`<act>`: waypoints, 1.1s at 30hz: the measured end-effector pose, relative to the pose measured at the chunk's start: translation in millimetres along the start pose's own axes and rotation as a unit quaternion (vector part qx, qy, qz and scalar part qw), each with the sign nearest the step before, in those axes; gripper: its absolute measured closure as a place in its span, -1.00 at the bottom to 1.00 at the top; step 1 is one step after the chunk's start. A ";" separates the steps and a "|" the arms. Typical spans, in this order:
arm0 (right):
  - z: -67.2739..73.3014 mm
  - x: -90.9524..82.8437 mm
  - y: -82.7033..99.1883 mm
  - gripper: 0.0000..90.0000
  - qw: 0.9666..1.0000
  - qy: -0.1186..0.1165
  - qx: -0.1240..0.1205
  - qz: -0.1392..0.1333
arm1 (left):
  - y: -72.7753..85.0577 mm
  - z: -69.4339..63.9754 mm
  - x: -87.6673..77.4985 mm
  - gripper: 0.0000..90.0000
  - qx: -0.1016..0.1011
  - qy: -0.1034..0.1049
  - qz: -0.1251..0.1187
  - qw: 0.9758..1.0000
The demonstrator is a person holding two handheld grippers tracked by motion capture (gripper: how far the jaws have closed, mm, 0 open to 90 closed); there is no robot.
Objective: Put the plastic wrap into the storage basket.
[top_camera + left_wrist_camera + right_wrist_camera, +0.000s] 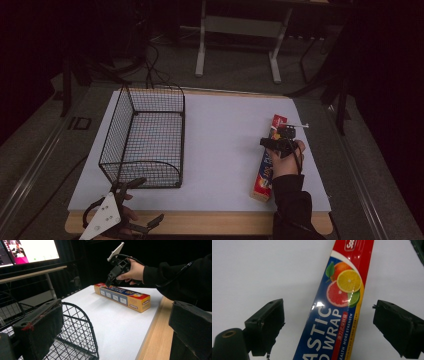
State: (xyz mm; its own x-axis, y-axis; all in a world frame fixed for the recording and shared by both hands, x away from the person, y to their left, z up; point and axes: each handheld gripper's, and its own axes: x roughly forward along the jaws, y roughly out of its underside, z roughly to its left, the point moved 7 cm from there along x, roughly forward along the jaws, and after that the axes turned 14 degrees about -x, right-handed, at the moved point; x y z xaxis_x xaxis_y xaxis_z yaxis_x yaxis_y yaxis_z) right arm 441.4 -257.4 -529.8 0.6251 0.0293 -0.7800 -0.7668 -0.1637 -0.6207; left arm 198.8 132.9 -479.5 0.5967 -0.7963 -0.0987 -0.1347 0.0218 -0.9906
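Just 1 wrap box (267,161); 1 basket (145,135)

Middle of tabletop (220,150): bare white sheet between the wire basket (145,137) and the plastic wrap box (267,160), wide enough to pass.
Left side: basket walls stand tall; its top is open.
Right side: box lies long near the right edge, right hand-held gripper (274,143) above it, jaws apart.
Near edge: left hand-held gripper (142,200) just beside the basket's near corner.
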 end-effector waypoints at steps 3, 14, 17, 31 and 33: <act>0.2 4.1 0.9 -0.78 1.000 0.002 0.004 0.008 | 0.0 0.1 0.0 -1.00 0.000 0.000 0.000 1.000; -1.6 20.8 8.7 -0.68 0.998 0.015 0.011 0.053 | -0.3 0.0 0.0 -1.00 0.000 -0.001 -0.002 1.000; -3.0 22.2 9.7 -0.64 0.998 0.036 -0.003 0.060 | 0.0 0.1 0.5 -1.00 0.001 -0.001 0.000 1.000; -2.5 28.5 9.4 -0.36 0.993 0.008 0.047 0.108 | 0.0 -0.5 0.4 -1.00 0.004 -0.003 0.000 1.000; -2.3 28.8 9.6 -0.34 0.992 0.005 0.048 0.113 | -0.1 -0.5 0.4 -1.00 0.005 -0.003 -0.001 1.000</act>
State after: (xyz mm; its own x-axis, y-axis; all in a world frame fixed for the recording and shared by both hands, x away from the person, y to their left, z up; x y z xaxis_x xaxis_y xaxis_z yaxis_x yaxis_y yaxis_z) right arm 452.5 -260.4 -558.0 0.4366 -0.0066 -0.8996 -0.8977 -0.0695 -0.4352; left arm 198.6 132.3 -479.4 0.6020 -0.7925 -0.0980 -0.1262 0.0268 -0.9916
